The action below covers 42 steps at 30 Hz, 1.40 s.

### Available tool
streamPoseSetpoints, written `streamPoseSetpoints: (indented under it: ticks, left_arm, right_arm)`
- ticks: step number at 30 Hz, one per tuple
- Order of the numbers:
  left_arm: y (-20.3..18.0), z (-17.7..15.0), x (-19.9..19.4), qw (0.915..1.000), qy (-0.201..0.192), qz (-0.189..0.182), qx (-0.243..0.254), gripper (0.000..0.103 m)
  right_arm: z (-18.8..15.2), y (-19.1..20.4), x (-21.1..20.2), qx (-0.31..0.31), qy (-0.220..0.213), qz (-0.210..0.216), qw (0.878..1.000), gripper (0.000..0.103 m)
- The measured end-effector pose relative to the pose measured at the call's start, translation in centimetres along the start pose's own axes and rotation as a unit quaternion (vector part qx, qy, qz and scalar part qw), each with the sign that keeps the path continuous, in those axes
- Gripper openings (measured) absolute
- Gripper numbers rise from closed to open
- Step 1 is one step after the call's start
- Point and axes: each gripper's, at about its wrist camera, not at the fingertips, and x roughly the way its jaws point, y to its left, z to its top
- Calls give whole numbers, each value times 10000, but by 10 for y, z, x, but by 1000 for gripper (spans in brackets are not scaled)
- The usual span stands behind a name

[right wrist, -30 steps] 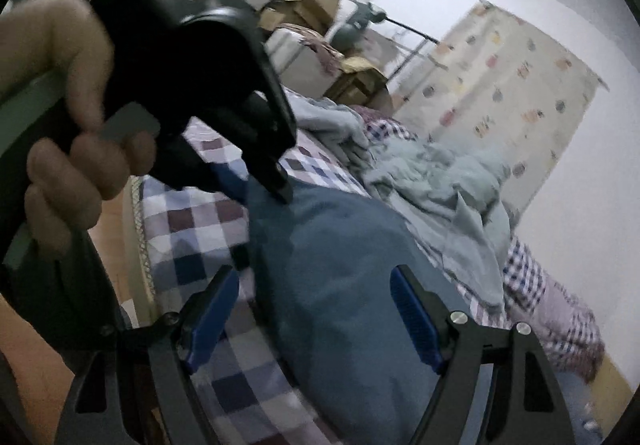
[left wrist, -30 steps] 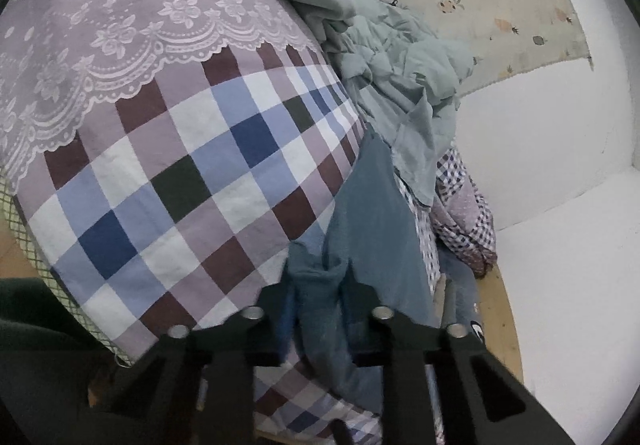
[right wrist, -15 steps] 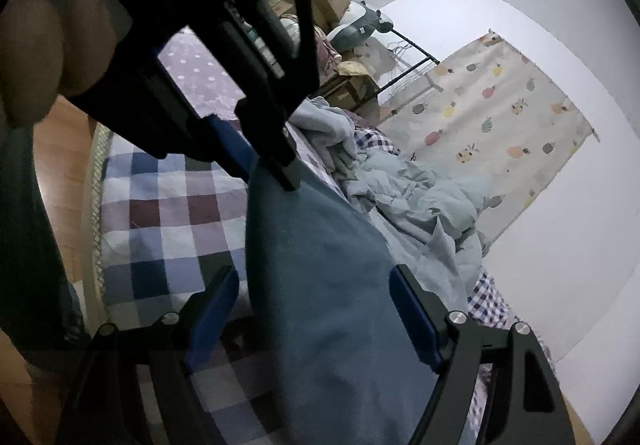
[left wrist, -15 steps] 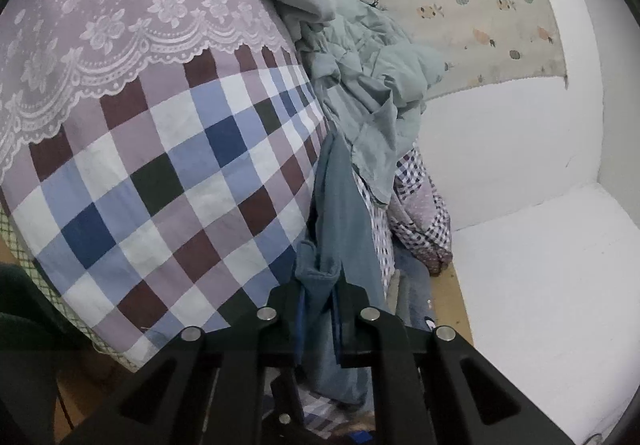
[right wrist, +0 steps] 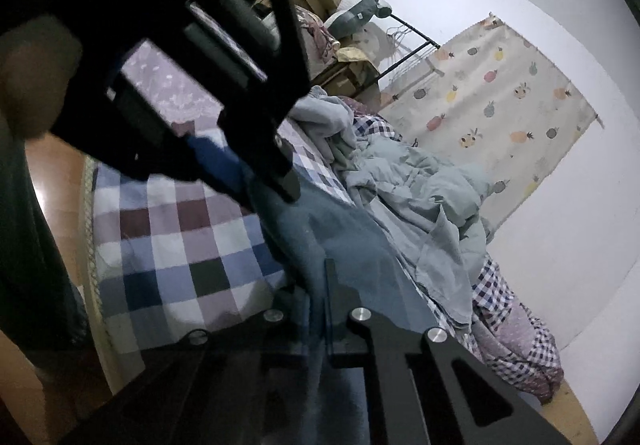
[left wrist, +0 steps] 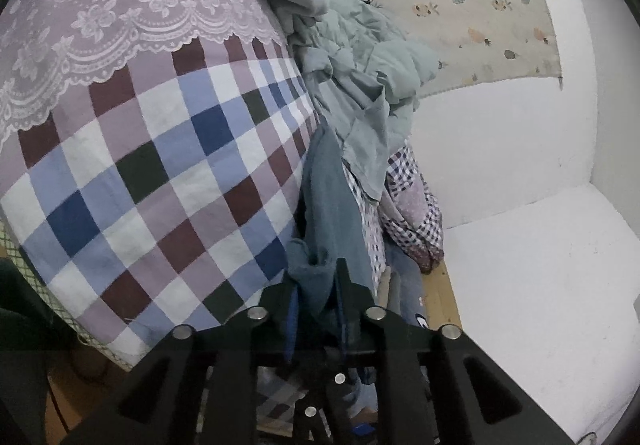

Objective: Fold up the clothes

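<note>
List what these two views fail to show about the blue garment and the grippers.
- Blue garment: its type and full outline; left wrist view sees it edge-on, its lower part behind the left gripper.
- Right gripper: its fingers; right wrist view has them dark, blurred, draped in cloth.
- Person's hand: blurred, cut by the left edge, right wrist view.

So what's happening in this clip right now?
A person is folding laundry at a bed with a handheld gripper in each hand. The left gripper is shut on an edge of a teal garment, and the right gripper looks closed on the same cloth, which hangs over the checked bedspread. A heap of pale green clothes lies unfolded behind it.
</note>
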Motion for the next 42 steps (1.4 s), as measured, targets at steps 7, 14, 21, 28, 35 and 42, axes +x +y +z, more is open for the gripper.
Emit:
streamPoseSetpoints:
  ticks: [7,14,21,28,35,42]
  left_arm:
    - [-17,-5,9,9989,133,-359,271,49]
    - [-16,1,31,9994,122,-317,108,49]
    - [-20,-1,45,9990,279,-288,207,49]
    - [-10,-6,47,9988,388,-307,-26,53]
    - [-10,2,45,9991,165,-379,-125,53]
    - [-11,7,47,9998,177,-12,57,11]
  right_arm:
    - [6,-5,-5,100,-1,60,9999,3]
    - [7,-8,-6,198,-6,98,9998,3]
    - [8,-14,-6,356,-45,199,9992,3]
    - [13,-13,-7,439,-41,238,9987,3]
    - [10,-8,-7,372,-41,254,9990,3]
    - [9,-1,-8,287,-23,201,9994,4]
